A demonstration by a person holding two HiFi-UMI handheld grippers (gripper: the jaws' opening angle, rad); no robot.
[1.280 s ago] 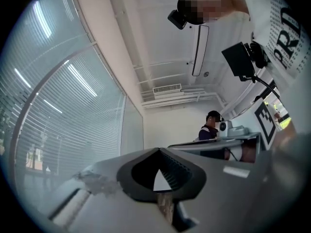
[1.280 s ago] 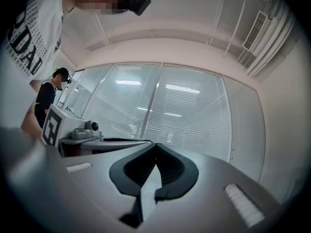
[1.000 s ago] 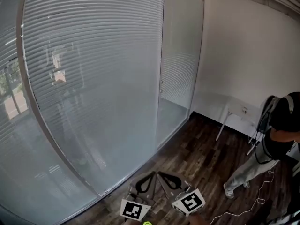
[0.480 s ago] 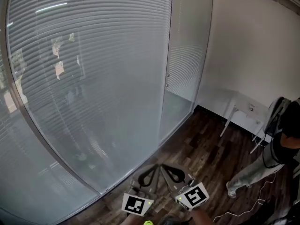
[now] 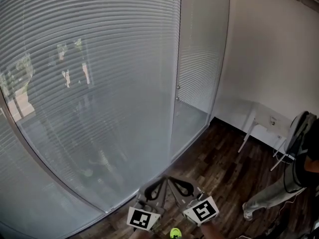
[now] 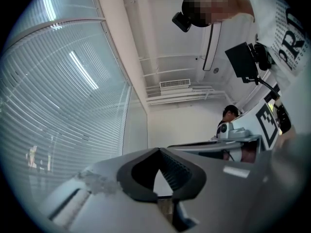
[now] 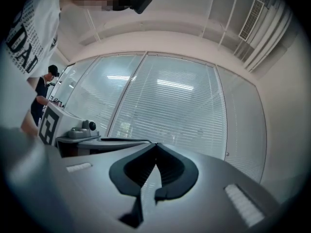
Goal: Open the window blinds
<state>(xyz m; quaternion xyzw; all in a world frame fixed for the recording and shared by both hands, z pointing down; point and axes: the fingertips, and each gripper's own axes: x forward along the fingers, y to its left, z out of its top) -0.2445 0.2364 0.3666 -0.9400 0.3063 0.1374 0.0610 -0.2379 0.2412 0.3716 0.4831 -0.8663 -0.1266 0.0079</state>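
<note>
While the blinds (image 5: 99, 59) hang down, left gripper (image 6: 158, 150) and right gripper (image 7: 156, 144) sit pinched together, empty.

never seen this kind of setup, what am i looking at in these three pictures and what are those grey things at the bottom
Someone holds a hand-held gripper in each hand; there is no robot. The head view is from a camera on their head: left hand-held gripper and right hand-held gripper show at the bottom. The other two views come from cameras riding on each gripper, looking along its jaws. Both are shut and empty. Ahead hang lowered window blinds; a second person stands on the wooden floor.
</note>
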